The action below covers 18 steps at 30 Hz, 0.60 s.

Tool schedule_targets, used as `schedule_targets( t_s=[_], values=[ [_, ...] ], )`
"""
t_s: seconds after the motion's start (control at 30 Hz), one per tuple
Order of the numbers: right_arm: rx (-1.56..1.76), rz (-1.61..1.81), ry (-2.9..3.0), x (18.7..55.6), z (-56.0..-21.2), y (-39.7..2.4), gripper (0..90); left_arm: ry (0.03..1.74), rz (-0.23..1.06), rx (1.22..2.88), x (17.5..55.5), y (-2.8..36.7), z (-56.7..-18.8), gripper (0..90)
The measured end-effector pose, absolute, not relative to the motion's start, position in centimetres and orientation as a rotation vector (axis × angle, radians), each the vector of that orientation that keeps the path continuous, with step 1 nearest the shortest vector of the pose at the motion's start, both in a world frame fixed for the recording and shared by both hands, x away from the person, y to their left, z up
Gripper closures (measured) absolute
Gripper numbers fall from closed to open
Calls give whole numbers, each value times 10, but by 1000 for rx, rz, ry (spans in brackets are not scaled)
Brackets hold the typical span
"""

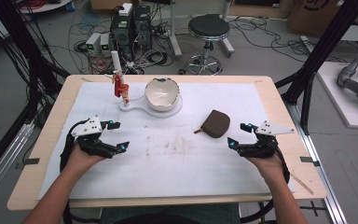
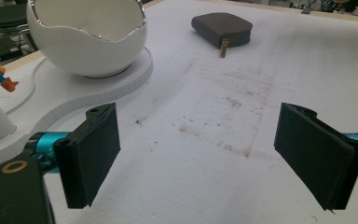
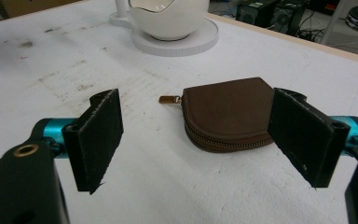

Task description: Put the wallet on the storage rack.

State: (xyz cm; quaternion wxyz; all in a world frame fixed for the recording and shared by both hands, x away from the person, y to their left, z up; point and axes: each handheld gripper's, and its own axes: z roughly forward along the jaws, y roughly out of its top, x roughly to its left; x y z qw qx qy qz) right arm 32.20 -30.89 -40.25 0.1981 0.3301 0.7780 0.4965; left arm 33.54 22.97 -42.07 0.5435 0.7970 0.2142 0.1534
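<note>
brown pouch (image 3: 226,119) looks soft, light; pinch its zipped edge. both grippers' jaws spread, empty, over desk (image 1: 177,154).

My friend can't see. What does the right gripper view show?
A brown zippered pouch lies shut on the white table cover, just ahead of the open right tongs. Farther back, a white eggshell-shaped bowl sits on a white base.

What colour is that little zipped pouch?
Brown pouch, brass-coloured zip pull; best in the right gripper view.
</note>
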Motion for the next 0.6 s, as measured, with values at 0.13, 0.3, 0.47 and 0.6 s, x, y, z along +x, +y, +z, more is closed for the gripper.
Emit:
schedule_targets(
  t_s=[0.13, 0.3, 0.47, 0.6],
  values=[
    [925, 1392, 2178, 320, -403, -310, 187, 502, 357, 1895, 337, 224, -421, 142],
    [922, 1388, 2186, 317, -406, -311, 187, 487, 332, 1905, 344, 213, -420, 142],
    [915, 1383, 2194, 311, -409, -313, 187, 469, 309, 1910, 353, 200, -420, 142],
    [928, 1380, 2194, 308, -410, -316, 187, 448, 285, 1920, 360, 183, -420, 142]
  ],
)
